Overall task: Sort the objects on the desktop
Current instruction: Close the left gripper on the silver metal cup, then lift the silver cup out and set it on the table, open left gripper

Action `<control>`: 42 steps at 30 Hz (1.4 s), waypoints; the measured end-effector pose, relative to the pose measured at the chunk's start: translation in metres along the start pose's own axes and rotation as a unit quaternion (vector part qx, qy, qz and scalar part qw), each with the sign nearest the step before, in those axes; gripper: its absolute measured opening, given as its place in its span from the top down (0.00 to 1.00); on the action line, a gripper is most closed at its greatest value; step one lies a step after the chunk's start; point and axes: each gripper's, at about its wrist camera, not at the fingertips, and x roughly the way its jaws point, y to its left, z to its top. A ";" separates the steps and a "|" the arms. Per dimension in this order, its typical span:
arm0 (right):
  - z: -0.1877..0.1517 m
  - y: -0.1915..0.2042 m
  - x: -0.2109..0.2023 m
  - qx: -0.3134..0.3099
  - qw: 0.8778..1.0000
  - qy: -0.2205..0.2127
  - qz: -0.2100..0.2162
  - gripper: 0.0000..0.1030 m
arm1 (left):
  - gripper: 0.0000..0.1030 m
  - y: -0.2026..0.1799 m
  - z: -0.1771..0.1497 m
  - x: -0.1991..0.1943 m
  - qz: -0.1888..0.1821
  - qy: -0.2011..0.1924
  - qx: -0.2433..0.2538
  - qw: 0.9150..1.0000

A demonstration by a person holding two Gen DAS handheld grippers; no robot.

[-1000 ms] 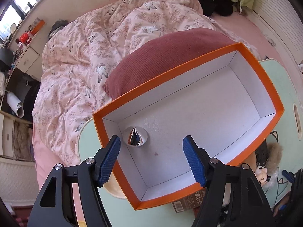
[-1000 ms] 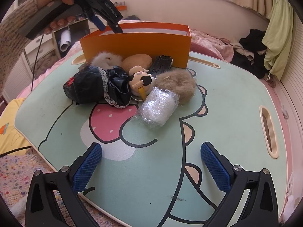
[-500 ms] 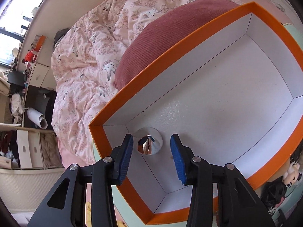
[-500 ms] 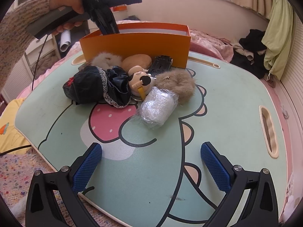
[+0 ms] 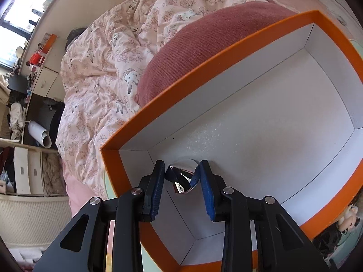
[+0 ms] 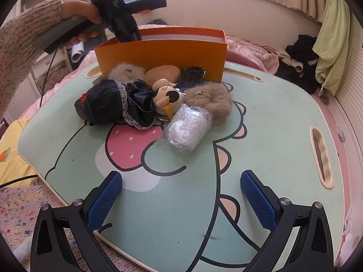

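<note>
Left gripper (image 5: 180, 173) now lower in box (image 5: 226, 72) — jaws closing around shiny ornament (image 5: 181, 180); right gripper (image 6: 181, 190) unmoved — jaws wide apart, empty.

Black hand-held gripper (image 6: 181, 195), blue ribbed pads (image 6: 105, 198)

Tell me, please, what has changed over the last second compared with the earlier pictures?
The left gripper has dipped further into the orange box, and its jaws, wide apart before, are closing around the shiny silver object in the box's corner; whether the pads press on it yet is unclear. The right gripper stays open over the green table, and the pile with the bubble-wrap bundle has not moved.
</note>
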 end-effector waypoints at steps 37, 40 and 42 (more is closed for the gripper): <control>-0.001 -0.005 0.001 0.002 1.000 -0.001 -0.002 0.00 | 0.21 -0.027 -0.201 -0.086 -0.132 -0.240 -0.127 0.953; -0.001 -0.005 0.001 0.002 1.000 -0.001 -0.002 0.00 | 0.20 -0.040 -0.221 -0.086 -0.125 -0.247 -0.151 0.949; -0.001 -0.005 0.001 0.002 1.000 -0.001 -0.002 0.00 | 0.19 -0.047 -0.233 -0.077 -0.108 -0.247 -0.169 0.948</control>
